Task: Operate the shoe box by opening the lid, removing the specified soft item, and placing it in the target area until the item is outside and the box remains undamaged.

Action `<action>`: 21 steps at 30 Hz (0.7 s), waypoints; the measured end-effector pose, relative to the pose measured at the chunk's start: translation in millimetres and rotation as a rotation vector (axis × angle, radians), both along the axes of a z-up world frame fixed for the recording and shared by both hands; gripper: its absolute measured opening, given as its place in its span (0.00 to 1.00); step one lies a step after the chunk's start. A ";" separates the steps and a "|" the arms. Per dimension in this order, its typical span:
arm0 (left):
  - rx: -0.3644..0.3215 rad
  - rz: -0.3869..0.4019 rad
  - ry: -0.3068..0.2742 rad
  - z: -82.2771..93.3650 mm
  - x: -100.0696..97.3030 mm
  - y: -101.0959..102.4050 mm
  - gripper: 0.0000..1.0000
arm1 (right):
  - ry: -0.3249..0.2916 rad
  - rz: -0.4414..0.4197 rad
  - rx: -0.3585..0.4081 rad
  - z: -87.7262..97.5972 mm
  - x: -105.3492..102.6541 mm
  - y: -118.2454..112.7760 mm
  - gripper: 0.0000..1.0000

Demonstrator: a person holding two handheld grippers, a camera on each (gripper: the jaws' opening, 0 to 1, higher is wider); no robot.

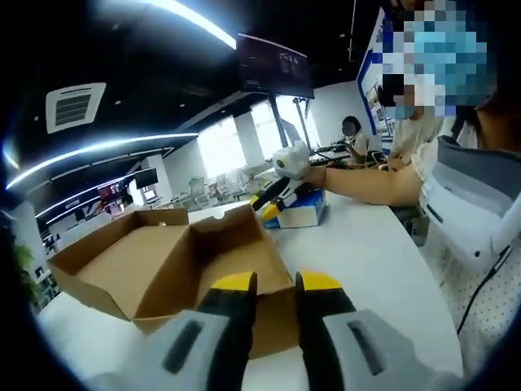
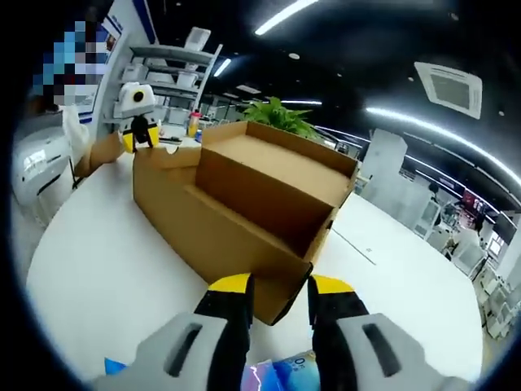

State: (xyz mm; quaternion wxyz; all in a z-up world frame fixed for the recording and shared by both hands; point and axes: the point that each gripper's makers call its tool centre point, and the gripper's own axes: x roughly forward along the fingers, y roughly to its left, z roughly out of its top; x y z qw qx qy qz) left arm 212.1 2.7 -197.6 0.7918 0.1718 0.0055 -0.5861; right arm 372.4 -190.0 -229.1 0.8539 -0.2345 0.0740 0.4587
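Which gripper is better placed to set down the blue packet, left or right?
Probably right. The blue packet sits at the right gripper's jaws, outside the open shoe box. The left gripper hovers empty at the box's edge.

1. A brown cardboard box [image 2: 244, 204] sits in the middle of the frame on a white table [image 2: 98, 269], its lid flap open toward the upper right.
2. The right gripper [image 2: 281, 285] rises from the bottom edge, its yellow-tipped jaws parted and close to the box's near corner.
3. A blue packet [image 2: 285, 371] shows between the jaws at the bottom.
4. The other gripper [image 2: 138, 134] appears at upper left, beyond the box.
5. A green plant [image 2: 281, 116] stands behind the box.
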 end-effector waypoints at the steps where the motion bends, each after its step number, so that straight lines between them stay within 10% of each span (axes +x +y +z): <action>1: 0.002 0.001 -0.003 -0.3 -0.1 -0.2 0.19 | 0.001 -0.005 0.002 -0.2 -0.3 0.5 0.26; 21: 0.055 0.022 -0.014 -0.8 3.2 15.7 0.19 | 0.027 -0.030 -0.010 0.6 -16.6 -1.9 0.19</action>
